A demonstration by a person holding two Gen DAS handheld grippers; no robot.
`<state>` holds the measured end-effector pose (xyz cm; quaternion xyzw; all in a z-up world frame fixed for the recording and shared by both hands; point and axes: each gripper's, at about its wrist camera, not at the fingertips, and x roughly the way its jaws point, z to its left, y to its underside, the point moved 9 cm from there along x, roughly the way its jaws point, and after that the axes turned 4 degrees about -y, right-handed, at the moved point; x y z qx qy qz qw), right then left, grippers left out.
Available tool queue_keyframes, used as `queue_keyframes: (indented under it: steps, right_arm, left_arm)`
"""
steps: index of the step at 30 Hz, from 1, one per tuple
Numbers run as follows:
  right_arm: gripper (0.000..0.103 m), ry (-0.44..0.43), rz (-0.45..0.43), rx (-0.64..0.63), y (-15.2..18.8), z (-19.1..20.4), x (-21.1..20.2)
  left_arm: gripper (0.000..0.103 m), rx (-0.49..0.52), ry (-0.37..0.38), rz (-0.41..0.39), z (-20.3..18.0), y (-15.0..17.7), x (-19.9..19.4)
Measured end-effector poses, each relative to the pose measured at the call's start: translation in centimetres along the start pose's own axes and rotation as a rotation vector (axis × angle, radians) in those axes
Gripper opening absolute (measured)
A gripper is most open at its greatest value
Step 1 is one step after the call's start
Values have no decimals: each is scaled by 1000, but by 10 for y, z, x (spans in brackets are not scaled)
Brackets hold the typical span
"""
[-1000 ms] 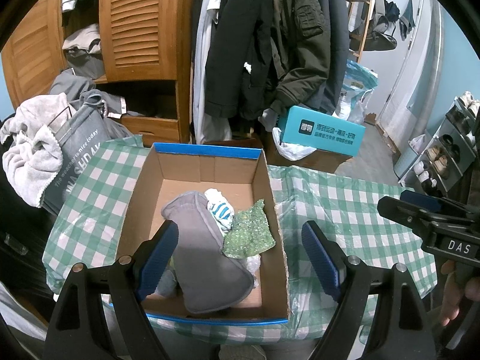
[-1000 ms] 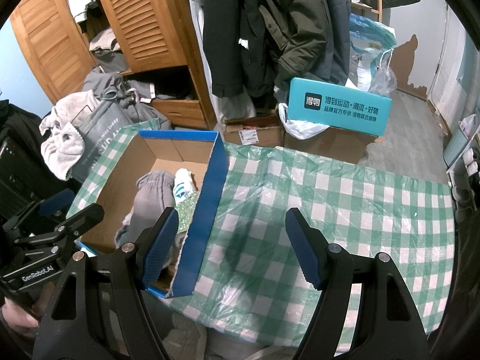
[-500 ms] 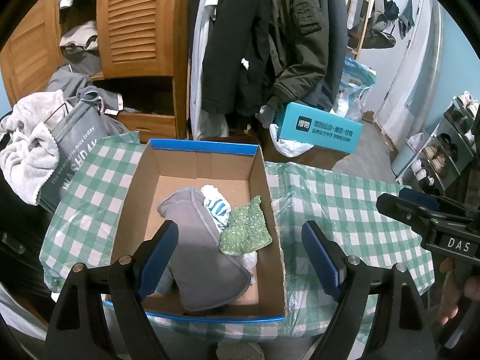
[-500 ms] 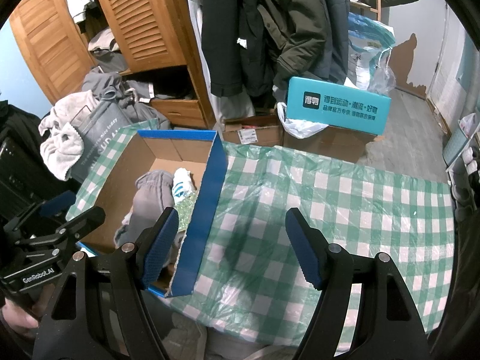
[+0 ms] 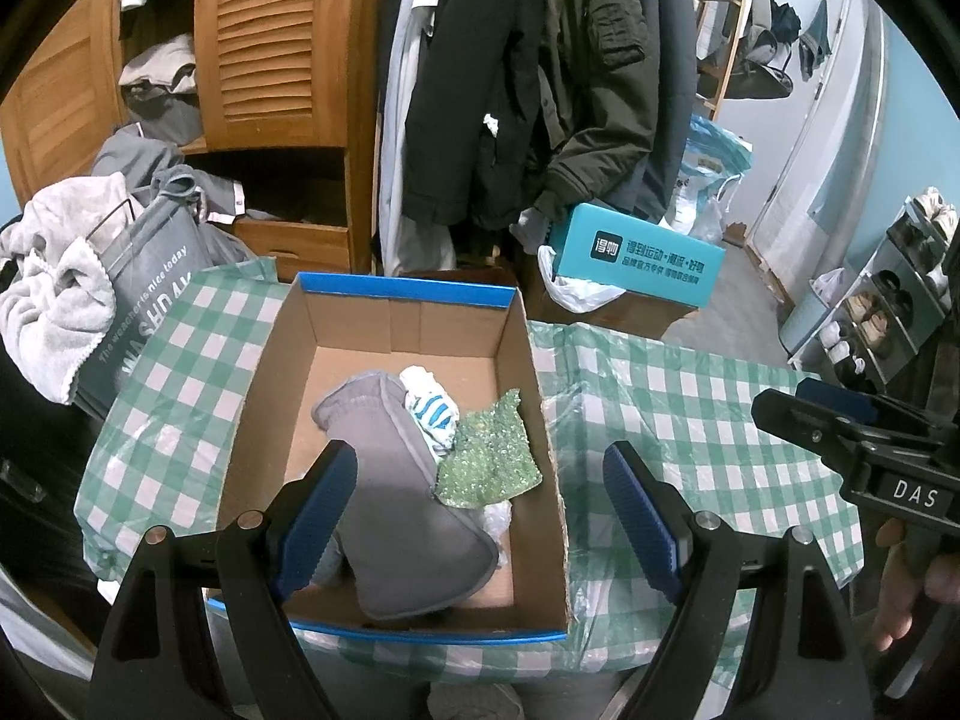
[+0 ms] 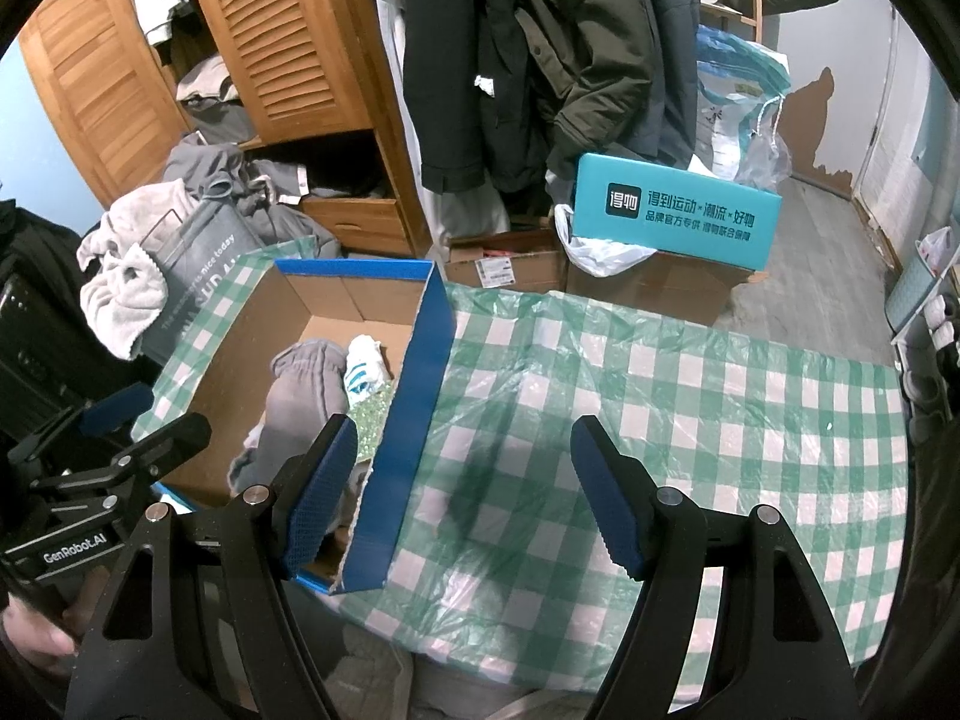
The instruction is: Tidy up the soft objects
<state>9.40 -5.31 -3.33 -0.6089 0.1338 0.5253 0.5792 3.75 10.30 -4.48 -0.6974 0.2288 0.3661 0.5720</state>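
Box (image 5: 528,360): corrugated cardboard, blue-edged | grey fleece (image 5: 396,492), sequinned green cloth (image 5: 489,462) inside | both grippers apart, empty

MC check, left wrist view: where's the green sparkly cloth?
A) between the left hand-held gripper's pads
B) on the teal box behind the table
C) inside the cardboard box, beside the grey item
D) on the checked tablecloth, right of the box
C: the green sparkly cloth lies on the floor of the cardboard box, against the grey item; neither hand-held gripper holds it.
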Motion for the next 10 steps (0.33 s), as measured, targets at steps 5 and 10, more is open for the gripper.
queue_keyframes:
  steps: [5,10]
  right_arm:
    - [73,0,0,1,-1,0,0]
    - [73,0,2,1,-1,-1,0]
  left_arm:
    - [86,5,2,-6,-3,2,-1]
    - [86,8,3,-4,-8,5,-3]
